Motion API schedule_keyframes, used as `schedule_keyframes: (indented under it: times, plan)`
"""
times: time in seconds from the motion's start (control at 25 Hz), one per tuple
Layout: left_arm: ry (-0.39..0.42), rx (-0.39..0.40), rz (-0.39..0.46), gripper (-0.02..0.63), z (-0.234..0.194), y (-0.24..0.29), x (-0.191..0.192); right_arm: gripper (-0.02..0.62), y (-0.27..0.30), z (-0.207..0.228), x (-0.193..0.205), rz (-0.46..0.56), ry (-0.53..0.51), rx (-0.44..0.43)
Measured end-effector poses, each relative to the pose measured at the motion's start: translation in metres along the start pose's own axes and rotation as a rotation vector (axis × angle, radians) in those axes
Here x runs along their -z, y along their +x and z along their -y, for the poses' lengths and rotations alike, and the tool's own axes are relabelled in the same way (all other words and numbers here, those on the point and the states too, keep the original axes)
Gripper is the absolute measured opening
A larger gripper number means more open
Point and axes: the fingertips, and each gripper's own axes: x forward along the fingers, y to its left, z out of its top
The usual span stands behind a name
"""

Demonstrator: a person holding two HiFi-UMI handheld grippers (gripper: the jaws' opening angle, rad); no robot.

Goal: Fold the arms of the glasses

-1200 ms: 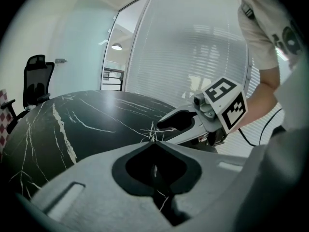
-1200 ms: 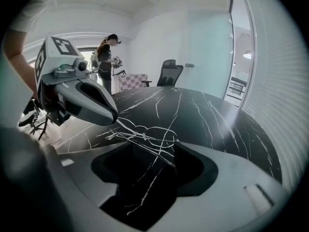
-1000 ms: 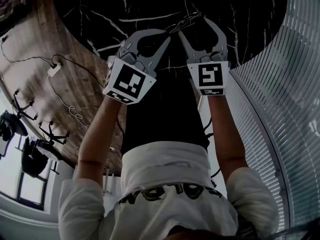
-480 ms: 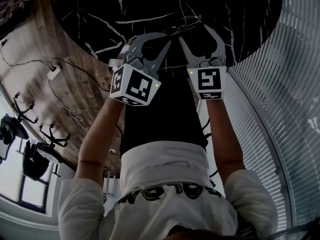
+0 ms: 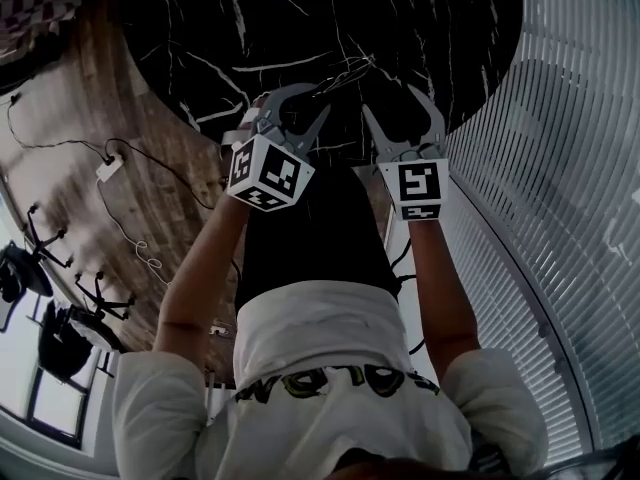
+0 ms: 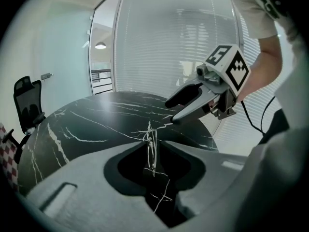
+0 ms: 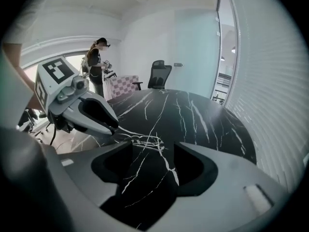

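Black marble table [image 5: 200, 18], wood floor [image 5: 75, 173], slatted blinds [image 5: 560, 218]

This is an office meeting room. A round black marble counter with white veins [image 7: 193, 115] fills the middle, with a black high-backed swivel chair [image 7: 159, 74] at its far edge. Tall glass walls lined with pale horizontal blinds [image 6: 178, 47] close off the right side. To the left, a wood-grain plank floor [image 5: 110, 98] carries a white power strip [image 5: 106, 167] with thin black cables trailing from it, and a round ceiling lamp [image 6: 100, 46] glows in the space beyond the glass.
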Motion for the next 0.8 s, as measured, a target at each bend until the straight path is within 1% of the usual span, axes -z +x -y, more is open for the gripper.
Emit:
schedule_keyframes:
  times: [0.08, 0.2, 0.24, 0.32, 0.44, 0.64, 0.76, 0.8]
  plan:
    - [-0.022, -0.017, 0.015, 0.081, 0.000, -0.015, -0.013, 0.270, -0.018, 0.000, -0.015, 0.019, 0.007, -0.004]
    - [-0.092, -0.045, 0.063, 0.081, 0.003, -0.048, -0.039, 0.261, -0.050, -0.006, -0.037, 0.042, 0.013, -0.019]
    - [-0.120, -0.056, 0.084, 0.081, 0.005, -0.060, -0.048, 0.261, -0.061, -0.009, -0.045, 0.051, 0.014, -0.026]
    - [-0.165, -0.089, 0.137, 0.081, 0.005, -0.083, -0.066, 0.234, -0.080, -0.014, -0.063, 0.086, 0.018, -0.038]
    - [-0.197, -0.128, 0.212, 0.080, 0.006, -0.115, -0.097, 0.207, -0.107, -0.020, -0.094, 0.146, 0.034, -0.057]
    - [-0.266, -0.149, 0.322, 0.048, 0.015, -0.162, -0.143, 0.177, -0.148, -0.036, -0.141, 0.235, 0.067, -0.098]
    - [-0.292, -0.172, 0.388, 0.006, 0.021, -0.189, -0.168, 0.156, -0.170, -0.046, -0.165, 0.277, 0.084, -0.118]
    - [-0.296, -0.175, 0.407, 0.003, 0.022, -0.197, -0.176, 0.146, -0.177, -0.047, -0.174, 0.295, 0.092, -0.123]
